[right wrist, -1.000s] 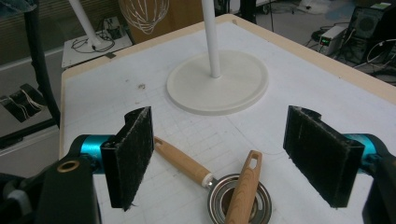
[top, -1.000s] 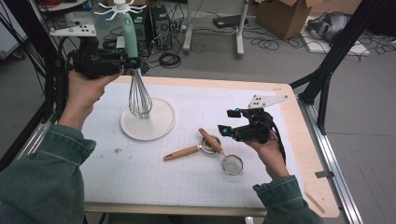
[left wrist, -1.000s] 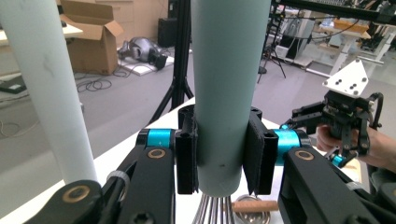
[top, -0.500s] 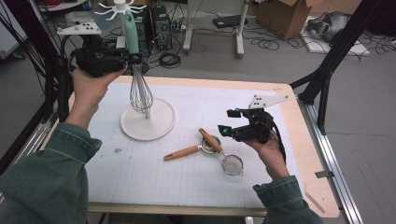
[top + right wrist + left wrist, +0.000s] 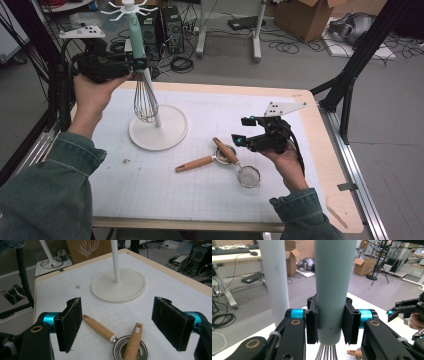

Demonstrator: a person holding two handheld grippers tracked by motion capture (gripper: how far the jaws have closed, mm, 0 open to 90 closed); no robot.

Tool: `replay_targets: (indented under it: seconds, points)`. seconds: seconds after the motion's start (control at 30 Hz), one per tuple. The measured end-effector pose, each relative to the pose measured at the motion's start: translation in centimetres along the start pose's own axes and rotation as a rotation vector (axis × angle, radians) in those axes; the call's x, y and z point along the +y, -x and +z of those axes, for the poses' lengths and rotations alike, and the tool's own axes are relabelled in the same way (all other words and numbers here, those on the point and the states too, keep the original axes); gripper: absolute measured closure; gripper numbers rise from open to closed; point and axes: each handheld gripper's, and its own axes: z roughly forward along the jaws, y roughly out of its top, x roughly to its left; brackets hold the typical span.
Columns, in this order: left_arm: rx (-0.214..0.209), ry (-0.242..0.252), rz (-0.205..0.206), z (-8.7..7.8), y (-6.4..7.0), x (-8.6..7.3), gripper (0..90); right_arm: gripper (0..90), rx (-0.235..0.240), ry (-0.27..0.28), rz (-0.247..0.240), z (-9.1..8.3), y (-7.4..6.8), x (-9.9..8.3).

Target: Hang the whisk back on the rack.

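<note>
The left gripper has its jaws clamped on the mint handle of the whisk, held upright in the air beside the pole of the white stand, its wires hanging above the round base. Further right on the tabletop lie two wooden-handled strainers, one handle crossing the other's bowl. The right gripper hovers just beside them, jaws wide and empty.

Whisk — mint-green handle, wire loops down, upright, held above white stand base.
</note>
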Motion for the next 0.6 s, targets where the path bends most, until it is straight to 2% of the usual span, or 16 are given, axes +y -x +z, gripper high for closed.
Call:
replay_targets:
  seconds: [0.23, 0.33, 0.6]
  points:
    - [-0.009, 0.019, -0.017, -0.6, -0.3, -0.5, 68.7, 23.8, -0.003, 0.006, -0.005, -0.1, 0.0, 0.0]
    - [-0.02, 0.014, -0.011, -0.9, -0.4, -0.5, 67.9, 23.8, -0.006, 0.007, 0.003, -0.3, 0.2, 0.0]
    - [-0.014, -0.004, 0.012, -2.1, -0.6, -0.5, 58.4, 23.7, -0.006, 0.008, 0.004, -0.3, 0.3, -0.1]
